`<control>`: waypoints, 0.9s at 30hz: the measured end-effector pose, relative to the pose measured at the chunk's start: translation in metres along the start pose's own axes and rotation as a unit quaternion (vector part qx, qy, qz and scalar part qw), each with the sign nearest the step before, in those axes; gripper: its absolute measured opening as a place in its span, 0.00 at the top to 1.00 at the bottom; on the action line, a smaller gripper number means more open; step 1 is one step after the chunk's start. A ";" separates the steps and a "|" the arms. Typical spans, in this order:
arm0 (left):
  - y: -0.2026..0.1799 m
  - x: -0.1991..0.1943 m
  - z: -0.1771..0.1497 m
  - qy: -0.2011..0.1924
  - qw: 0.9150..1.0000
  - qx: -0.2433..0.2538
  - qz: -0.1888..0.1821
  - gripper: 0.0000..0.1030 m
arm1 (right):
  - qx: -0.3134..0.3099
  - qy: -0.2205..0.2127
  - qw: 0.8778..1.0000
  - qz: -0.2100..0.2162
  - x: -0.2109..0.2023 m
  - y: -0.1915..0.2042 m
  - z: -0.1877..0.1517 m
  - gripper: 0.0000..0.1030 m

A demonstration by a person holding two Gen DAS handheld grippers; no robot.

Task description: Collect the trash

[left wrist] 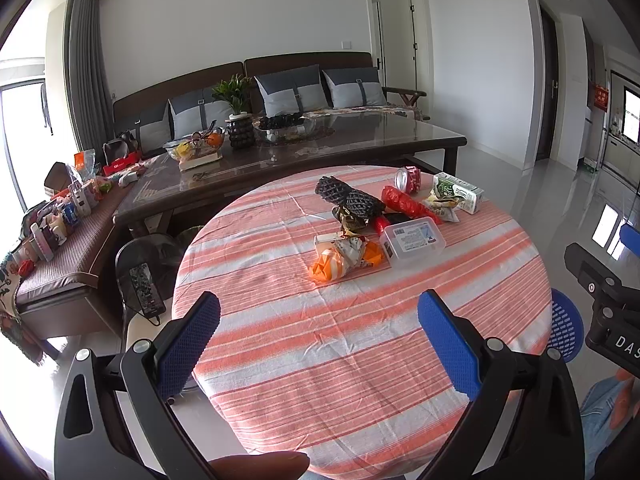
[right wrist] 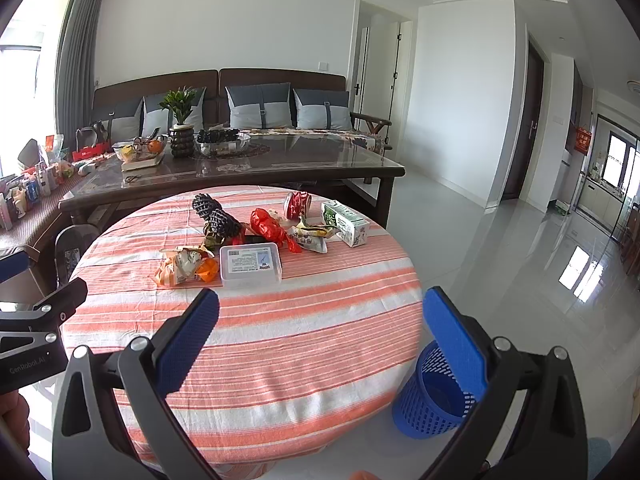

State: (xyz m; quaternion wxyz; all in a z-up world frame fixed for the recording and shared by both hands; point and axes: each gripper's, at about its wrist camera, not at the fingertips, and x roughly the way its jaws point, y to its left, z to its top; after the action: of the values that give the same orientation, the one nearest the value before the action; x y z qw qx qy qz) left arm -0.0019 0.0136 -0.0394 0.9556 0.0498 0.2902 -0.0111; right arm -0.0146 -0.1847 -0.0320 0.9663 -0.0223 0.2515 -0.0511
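Hovering: left hand-held gripper, right hand-held gripper, both spread; "GenRobot.AI" legible.

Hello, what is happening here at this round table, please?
A person holds two grippers over a round table with a striped cloth. Both the left gripper and the right gripper are open and hold nothing. The trash lies in a pile untouched: a plastic box, a red can, a carton and wrappers. A blue basket stands on the floor beside the table. Nothing is collected yet.
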 end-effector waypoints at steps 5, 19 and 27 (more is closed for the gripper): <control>0.000 0.001 -0.001 0.001 1.000 0.000 0.001 0.05 | 0.000 0.001 1.000 0.000 0.001 0.000 -0.002 0.04; 0.020 0.034 -0.013 0.040 0.999 -0.011 0.018 0.05 | 0.000 0.020 1.000 -0.004 0.021 0.001 -0.010 0.04; 0.045 0.093 -0.024 0.095 0.995 -0.024 0.032 0.05 | -0.010 0.073 0.997 0.004 0.066 0.009 -0.022 0.04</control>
State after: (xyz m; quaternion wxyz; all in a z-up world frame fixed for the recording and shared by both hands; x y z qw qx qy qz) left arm 0.0640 0.0618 -0.1068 0.9243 0.0368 0.3786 0.0314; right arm 0.0329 -0.1834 -0.0837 0.9451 -0.0270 0.3223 -0.0462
